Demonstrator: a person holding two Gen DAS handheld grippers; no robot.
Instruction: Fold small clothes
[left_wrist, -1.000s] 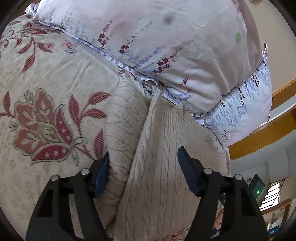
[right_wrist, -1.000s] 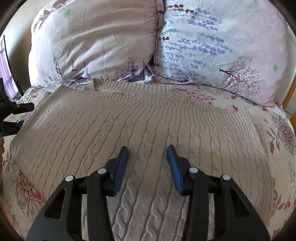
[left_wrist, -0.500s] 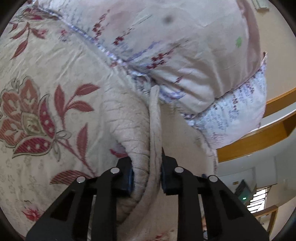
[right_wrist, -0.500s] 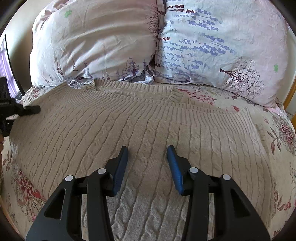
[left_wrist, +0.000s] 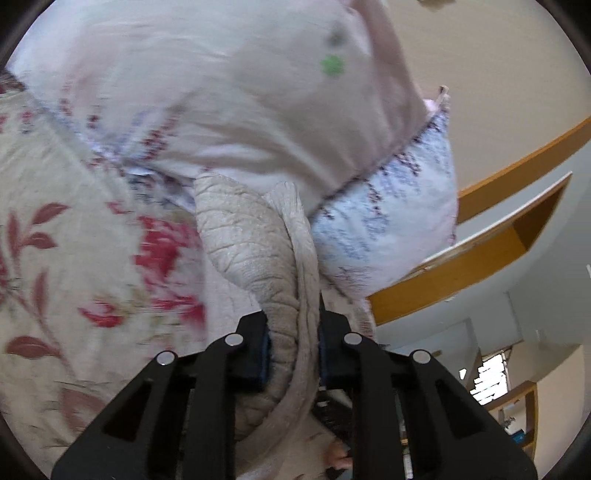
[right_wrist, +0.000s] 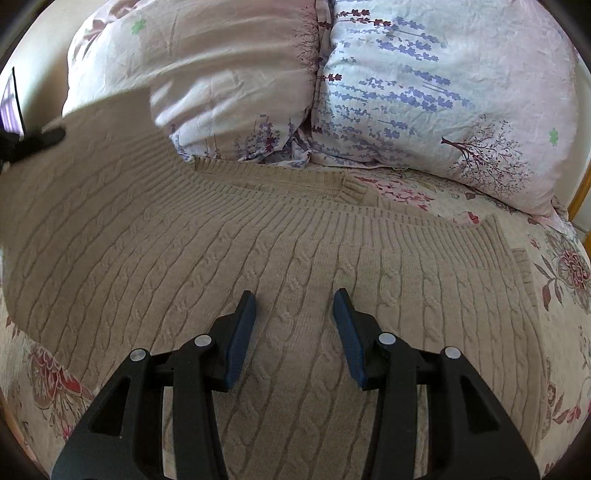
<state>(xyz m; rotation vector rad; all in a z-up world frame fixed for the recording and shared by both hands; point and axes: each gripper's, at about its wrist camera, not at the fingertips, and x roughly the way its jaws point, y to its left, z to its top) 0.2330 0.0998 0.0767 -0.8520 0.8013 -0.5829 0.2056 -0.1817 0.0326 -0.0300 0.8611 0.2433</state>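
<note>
A beige cable-knit sweater (right_wrist: 280, 258) lies spread on the flowered bed sheet (right_wrist: 565, 266), its ribbed edge toward the pillows. My left gripper (left_wrist: 293, 332) is shut on a bunched edge of the sweater (left_wrist: 251, 243) and holds it lifted off the bed. It also shows in the right wrist view (right_wrist: 33, 142) at the far left, with the sweater's left side raised. My right gripper (right_wrist: 293, 325) is open and empty, its fingers resting over the middle of the sweater.
Two flowered pillows (right_wrist: 229, 74) (right_wrist: 443, 85) lie against the head of the bed behind the sweater. A wooden bed frame (left_wrist: 461, 273) shows in the left wrist view. A screen (right_wrist: 11, 107) stands at the far left.
My left gripper closed on the sweater's edge and has lifted it up off the sheet. The sweater's left side now rises. My right gripper has not moved.
</note>
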